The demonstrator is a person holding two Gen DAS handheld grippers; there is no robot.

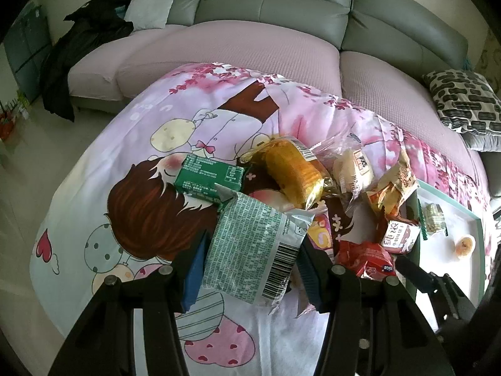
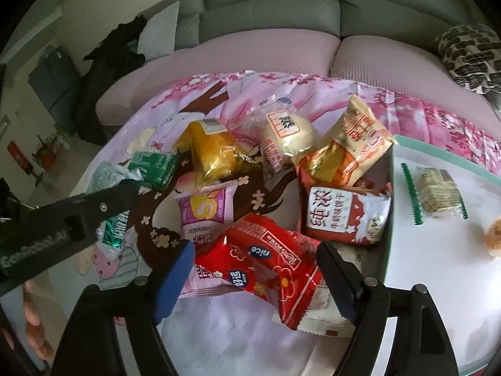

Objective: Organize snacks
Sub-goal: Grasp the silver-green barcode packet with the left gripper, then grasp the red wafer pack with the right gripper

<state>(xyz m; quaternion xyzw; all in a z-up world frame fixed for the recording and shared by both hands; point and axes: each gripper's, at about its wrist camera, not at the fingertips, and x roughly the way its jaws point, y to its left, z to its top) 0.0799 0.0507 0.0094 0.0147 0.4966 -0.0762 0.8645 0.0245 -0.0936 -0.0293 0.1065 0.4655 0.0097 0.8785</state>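
Note:
Several snack packets lie in a heap on a pink cartoon cloth. My left gripper (image 1: 250,269) is shut on a silver-green packet (image 1: 250,250) and holds it over the cloth; the packet also shows in the right wrist view (image 2: 111,175). My right gripper (image 2: 256,279) is open, its fingers on either side of a red packet (image 2: 266,266) without pressing it. Beyond lie a green packet (image 1: 206,178), a golden cake packet (image 1: 294,172), a white bun packet (image 2: 285,134), an orange packet (image 2: 347,153) and a red-white packet (image 2: 344,216).
A white tray (image 2: 438,269) with a teal rim stands at the right, holding a clear biscuit packet (image 2: 438,194) and a small orange item (image 2: 493,235). A grey sofa (image 1: 275,9) with cushions lies behind. A pink packet (image 2: 206,210) lies mid-heap.

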